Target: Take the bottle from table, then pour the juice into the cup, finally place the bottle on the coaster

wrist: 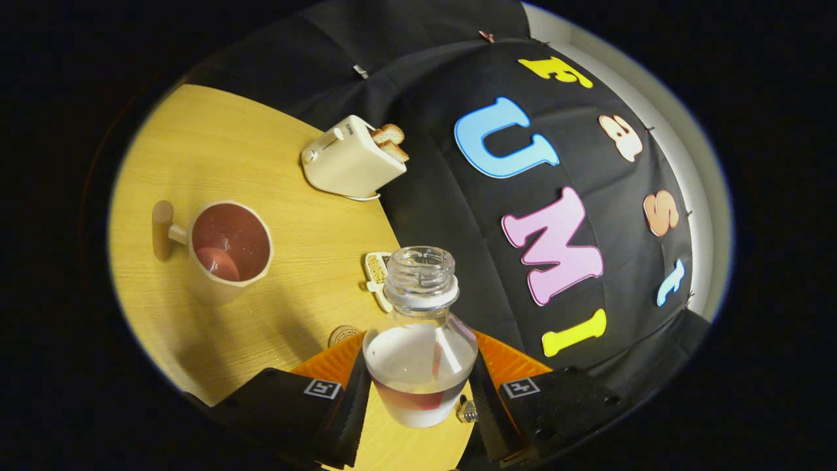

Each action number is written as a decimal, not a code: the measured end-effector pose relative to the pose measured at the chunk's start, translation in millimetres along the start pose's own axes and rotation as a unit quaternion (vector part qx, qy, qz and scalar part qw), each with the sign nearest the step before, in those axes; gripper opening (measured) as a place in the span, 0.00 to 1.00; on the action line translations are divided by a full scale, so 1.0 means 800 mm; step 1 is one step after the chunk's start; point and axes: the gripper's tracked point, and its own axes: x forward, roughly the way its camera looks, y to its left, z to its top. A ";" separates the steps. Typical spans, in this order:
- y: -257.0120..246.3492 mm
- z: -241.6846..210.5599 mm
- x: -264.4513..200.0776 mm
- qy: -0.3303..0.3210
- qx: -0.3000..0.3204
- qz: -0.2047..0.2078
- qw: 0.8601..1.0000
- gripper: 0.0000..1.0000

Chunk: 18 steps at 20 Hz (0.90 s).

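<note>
Gripping the bottle [420, 340], both fingers [353, 399] press its clear sides; gripper [418, 399] view tilted. Bottle uncapped, part full of pale liquid, neck pointing away from the fingers. Just beyond the left finger, a small round coaster [342, 335] on the tabletop [196, 144]. Behind the bottle neck, a small corn-patterned item [375, 271]. Further out, cup [230, 248] with wooden handle, open, reddish inside. Toaster [350, 160] with bread near the tabletop's far edge.
</note>
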 end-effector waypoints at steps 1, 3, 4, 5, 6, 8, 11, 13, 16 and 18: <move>0.005 0.002 0.000 -0.001 -0.011 0.002 1.000 0.74; 0.013 0.008 0.004 -0.004 -0.038 0.007 0.999 0.74; 0.018 0.009 0.006 -0.007 -0.052 0.008 0.999 0.74; 0.023 0.010 0.010 -0.011 -0.068 0.010 0.998 0.74; 0.026 0.014 0.012 -0.015 -0.084 0.010 0.996 0.74; 0.030 0.017 0.017 -0.024 -0.116 0.009 0.993 0.74; 0.038 0.017 0.027 -0.032 -0.153 0.012 0.988 0.74; 0.043 0.020 0.031 -0.037 -0.173 0.015 0.984 0.74; 0.050 0.025 0.038 -0.048 -0.199 0.018 0.979 0.74; 0.054 0.025 0.044 -0.053 -0.216 0.019 0.975 0.74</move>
